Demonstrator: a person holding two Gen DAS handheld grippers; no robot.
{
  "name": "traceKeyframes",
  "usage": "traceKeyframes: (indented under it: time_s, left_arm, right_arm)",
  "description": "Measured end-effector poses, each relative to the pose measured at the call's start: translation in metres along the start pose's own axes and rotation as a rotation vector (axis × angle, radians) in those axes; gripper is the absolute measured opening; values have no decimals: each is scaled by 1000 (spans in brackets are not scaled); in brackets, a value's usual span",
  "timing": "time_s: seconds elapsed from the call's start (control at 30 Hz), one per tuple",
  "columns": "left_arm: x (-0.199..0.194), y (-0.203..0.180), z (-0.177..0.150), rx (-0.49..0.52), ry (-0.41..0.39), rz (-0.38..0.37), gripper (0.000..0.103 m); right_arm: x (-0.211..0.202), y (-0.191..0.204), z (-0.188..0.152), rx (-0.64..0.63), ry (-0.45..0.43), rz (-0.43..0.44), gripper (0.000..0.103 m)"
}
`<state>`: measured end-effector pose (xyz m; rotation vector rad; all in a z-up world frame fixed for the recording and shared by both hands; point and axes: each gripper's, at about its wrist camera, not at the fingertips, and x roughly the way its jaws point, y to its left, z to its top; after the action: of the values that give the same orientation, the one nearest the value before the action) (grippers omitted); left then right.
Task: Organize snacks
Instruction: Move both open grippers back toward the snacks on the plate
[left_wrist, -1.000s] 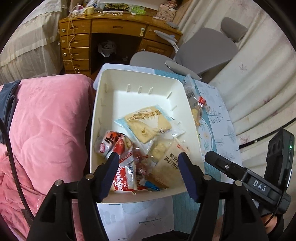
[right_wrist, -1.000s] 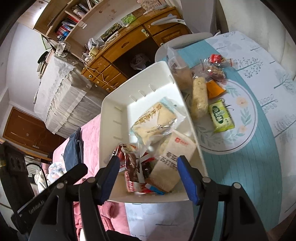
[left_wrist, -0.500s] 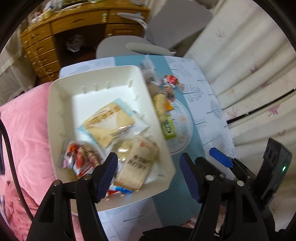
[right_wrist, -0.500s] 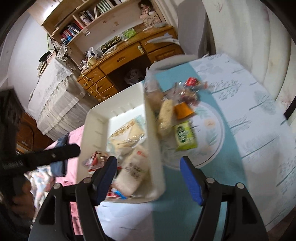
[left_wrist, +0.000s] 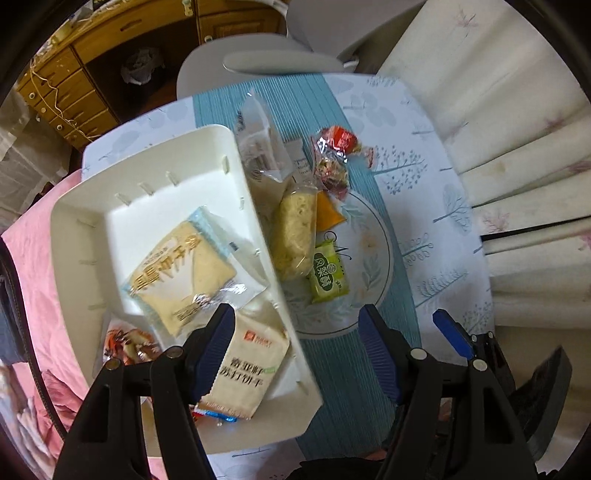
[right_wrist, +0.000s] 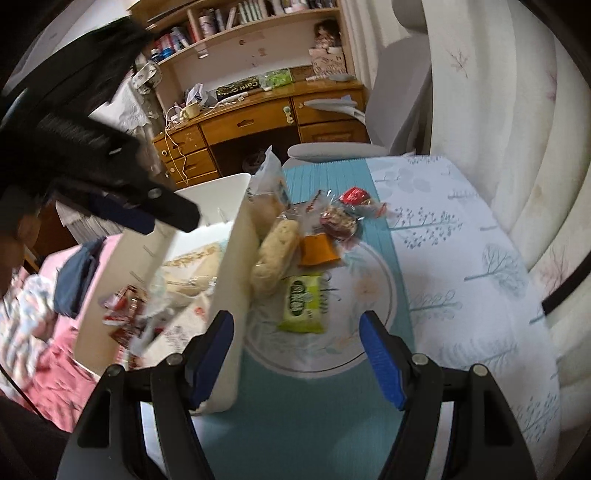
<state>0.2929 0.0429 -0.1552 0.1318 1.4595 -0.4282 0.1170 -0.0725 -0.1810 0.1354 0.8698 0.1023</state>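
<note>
Left wrist: left gripper (left_wrist: 295, 350) wide open, empty, above white bin (left_wrist: 85, 206) with 3 snack packs; green snack (left_wrist: 328, 275) on tablecloth (left_wrist: 424, 155). Right wrist: right gripper (right_wrist: 297, 354) wide open, empty, near green snack (right_wrist: 303, 304).

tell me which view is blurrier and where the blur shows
The right wrist view is blurrier: the red snack packets and pink bedding at left are smeared, and the left claw crossing the top left is a soft dark shape. The green snack stays fairly sharp. The left wrist view is mostly crisp, the cracker pack print readable, with slight smear at the bin near corner.
</note>
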Motion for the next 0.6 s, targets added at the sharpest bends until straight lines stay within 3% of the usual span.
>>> traceKeyframes:
  time_s: [0.33,0.5,0.6]
  left_arm:
    - [49,-37,43,19,90,75,68]
    - [74,-45,60,13,138,98,47]
    - [89,-46,66,12,174,132,40]
  right_arm:
    - [34,-9,-9,-133,-43,4,71]
    - [52,-7,-8,-173,-48,28,71]
    - [65,-8,-8,-184,-34,52,71]
